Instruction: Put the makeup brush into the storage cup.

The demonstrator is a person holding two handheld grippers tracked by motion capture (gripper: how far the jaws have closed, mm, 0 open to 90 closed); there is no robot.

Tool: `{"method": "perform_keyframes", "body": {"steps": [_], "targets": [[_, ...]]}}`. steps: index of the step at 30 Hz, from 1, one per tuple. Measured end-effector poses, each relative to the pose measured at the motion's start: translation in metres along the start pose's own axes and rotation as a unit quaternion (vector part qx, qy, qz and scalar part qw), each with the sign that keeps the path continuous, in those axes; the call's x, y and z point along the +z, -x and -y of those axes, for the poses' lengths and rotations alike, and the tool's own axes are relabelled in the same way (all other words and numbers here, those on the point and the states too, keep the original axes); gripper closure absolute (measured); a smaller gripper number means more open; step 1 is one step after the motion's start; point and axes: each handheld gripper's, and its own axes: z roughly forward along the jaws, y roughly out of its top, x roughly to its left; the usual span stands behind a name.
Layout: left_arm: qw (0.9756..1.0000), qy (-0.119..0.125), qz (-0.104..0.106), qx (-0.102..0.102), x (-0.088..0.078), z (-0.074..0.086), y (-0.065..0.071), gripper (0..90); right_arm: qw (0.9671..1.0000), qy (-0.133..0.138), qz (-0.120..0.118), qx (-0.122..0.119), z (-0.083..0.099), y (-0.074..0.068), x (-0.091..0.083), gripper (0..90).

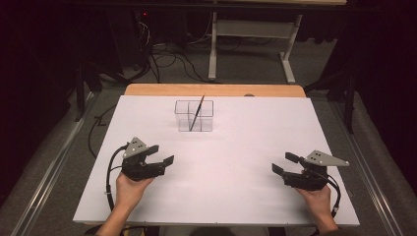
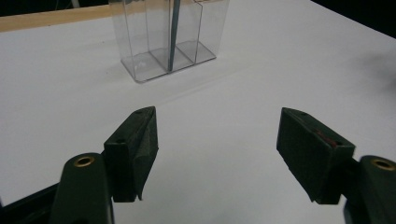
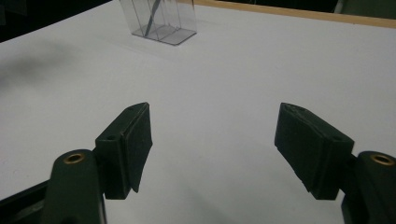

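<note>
Near the white table's (image 1: pixel 221 196) far edge stands a clear plastic divided holder (image 1: pixel 194 116) with a thin dark stick (image 1: pixel 196 113), while the left gripper (image 1: pixel 163 154) and right gripper (image 1: pixel 282 163) rest wide open and empty near its front corners.

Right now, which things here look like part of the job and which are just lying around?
Likely part of the job:
clear divided holder
thin dark stick leaning in it
left gripper, open
right gripper, open

Just around:
white table
floor cables
white frame legs beyond the table

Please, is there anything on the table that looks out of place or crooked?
Only one thing: the thin dark stick leans tilted inside the clear plastic divided holder, not upright. Nothing looks spilled or damaged.
</note>
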Motion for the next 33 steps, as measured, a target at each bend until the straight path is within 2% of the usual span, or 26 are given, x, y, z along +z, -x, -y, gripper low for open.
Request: {"method": "perform_keyframes", "body": {"steps": [7,13,17,23,26,33], "targets": [[0.9999,0.005,-0.006,-0.010,-0.001,0.004,-0.003,30.0,1.0000,-0.002,0.000,0.001,0.000,-0.001,0.000,29.2],[0.9997,-0.015,-0.017,0.007,0.003,0.009,-0.002,30.0,1.0000,-0.001,0.002,-0.002,0.000,-0.001,0.000,29.2],[0.9995,-0.017,-0.022,0.013,0.005,0.010,-0.003,30.0,1.0000,-0.003,0.002,-0.004,0.000,-0.001,0.001,29.2],[0.9992,-0.026,-0.030,-0.003,0.007,0.015,-0.009,29.9,1.0000,-0.002,0.002,-0.004,0.000,-0.001,0.000,29.3],[0.9992,-0.026,-0.027,-0.013,0.007,0.016,-0.012,29.9,1.0000,-0.003,0.002,-0.004,0.000,-0.001,0.000,29.3],[0.9993,-0.025,-0.025,-0.011,0.007,0.017,-0.011,29.9,1.0000,-0.004,0.003,-0.007,0.000,-0.001,0.001,29.1]]}}
